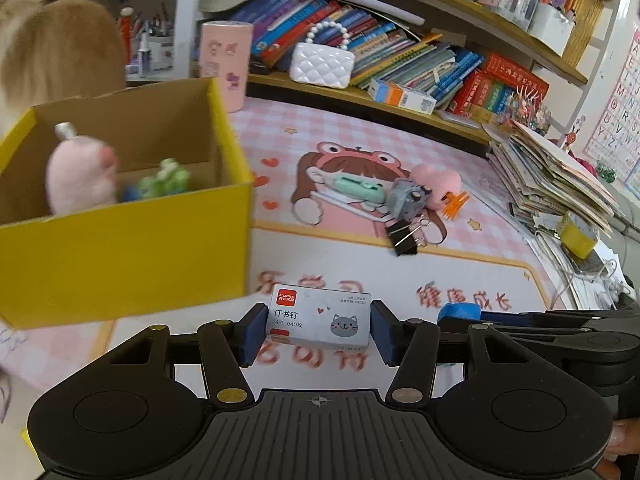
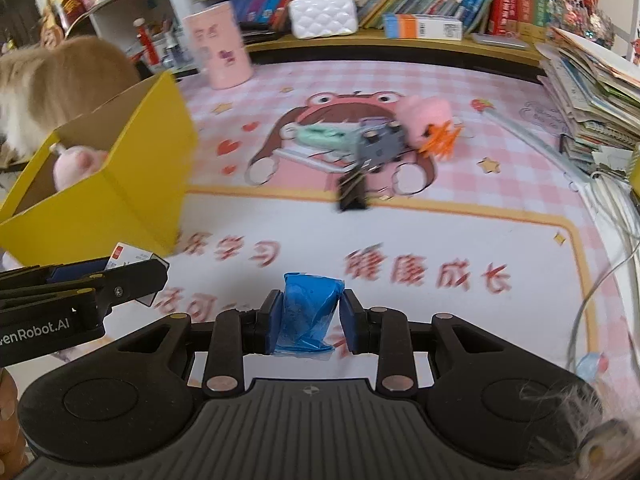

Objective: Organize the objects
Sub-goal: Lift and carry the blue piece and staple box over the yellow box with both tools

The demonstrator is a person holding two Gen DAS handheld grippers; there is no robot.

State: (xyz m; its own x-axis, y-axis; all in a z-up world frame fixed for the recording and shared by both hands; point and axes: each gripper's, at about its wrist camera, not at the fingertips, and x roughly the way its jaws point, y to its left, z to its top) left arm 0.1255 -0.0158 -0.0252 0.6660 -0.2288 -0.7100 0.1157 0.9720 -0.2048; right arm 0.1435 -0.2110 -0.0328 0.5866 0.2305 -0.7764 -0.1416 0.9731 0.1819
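My left gripper (image 1: 319, 330) is shut on a grey staple box (image 1: 320, 317) with a cat face, held above the mat just right of the yellow cardboard box (image 1: 120, 256). That box holds a pink plush (image 1: 80, 176) and a green toy (image 1: 164, 182). My right gripper (image 2: 308, 320) is shut on a blue plastic roll (image 2: 308, 312). The left gripper with the staple box (image 2: 128, 256) shows at the left of the right wrist view, next to the yellow box (image 2: 108, 196). On the mat lie a mint stapler (image 1: 358, 188), a grey toy (image 1: 408, 198), a pink plush (image 1: 438, 182), an orange clip (image 1: 456, 202) and a black binder clip (image 1: 404, 236).
A pink cartoon desk mat (image 1: 460, 256) covers the desk. A pink canister (image 1: 226, 64) and a white quilted purse (image 1: 322, 65) stand at the back under shelves of books (image 1: 400, 48). A tall paper stack (image 1: 552, 176) and cables (image 2: 612, 240) lie at the right. A furry animal (image 2: 60, 80) sits behind the yellow box.
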